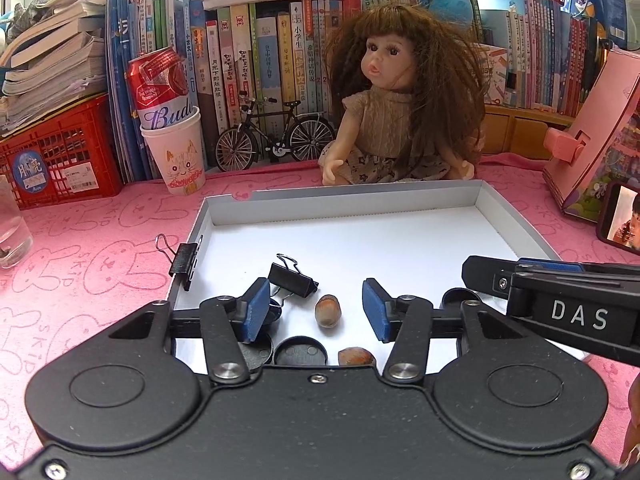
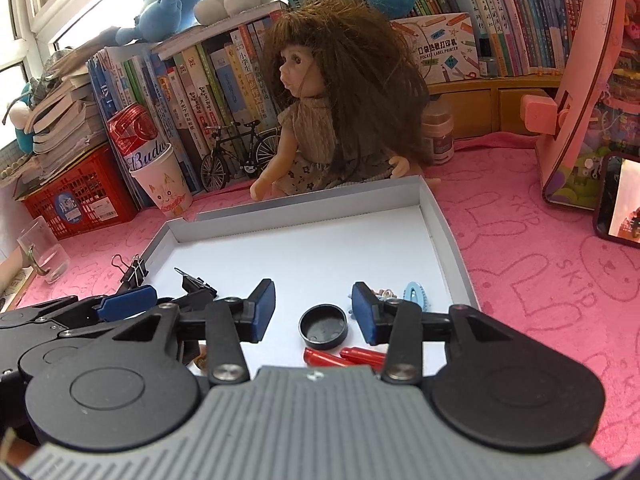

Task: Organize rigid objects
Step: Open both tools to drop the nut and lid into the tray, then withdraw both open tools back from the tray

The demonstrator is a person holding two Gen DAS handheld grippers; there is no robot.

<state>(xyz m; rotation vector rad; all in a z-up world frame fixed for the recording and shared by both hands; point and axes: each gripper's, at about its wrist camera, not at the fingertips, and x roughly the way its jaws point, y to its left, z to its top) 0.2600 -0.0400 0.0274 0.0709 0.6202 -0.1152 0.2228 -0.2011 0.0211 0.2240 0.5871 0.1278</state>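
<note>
A shallow white box tray (image 1: 344, 200) lies on the pink cloth; it also shows in the right wrist view (image 2: 304, 210). My left gripper (image 1: 316, 314) is open over the tray's near left part. A hazelnut (image 1: 328, 311) lies between its fingers, a second hazelnut (image 1: 356, 357) and a black cap (image 1: 300, 351) lie nearer, and a black binder clip (image 1: 292, 279) sits by the left finger. My right gripper (image 2: 314, 314) is open and empty over a black cap (image 2: 324, 326), two red tubes (image 2: 362, 356) and a blue hair clip (image 2: 416, 294).
Another binder clip (image 1: 182, 258) grips the tray's left wall. A doll (image 1: 396, 100), a model bicycle (image 1: 276, 136), a can in a paper cup (image 1: 172, 120), a red crate (image 1: 60, 152), a glass (image 2: 42, 250), a pink stand (image 1: 592, 140) and a phone (image 1: 620, 224) surround the tray.
</note>
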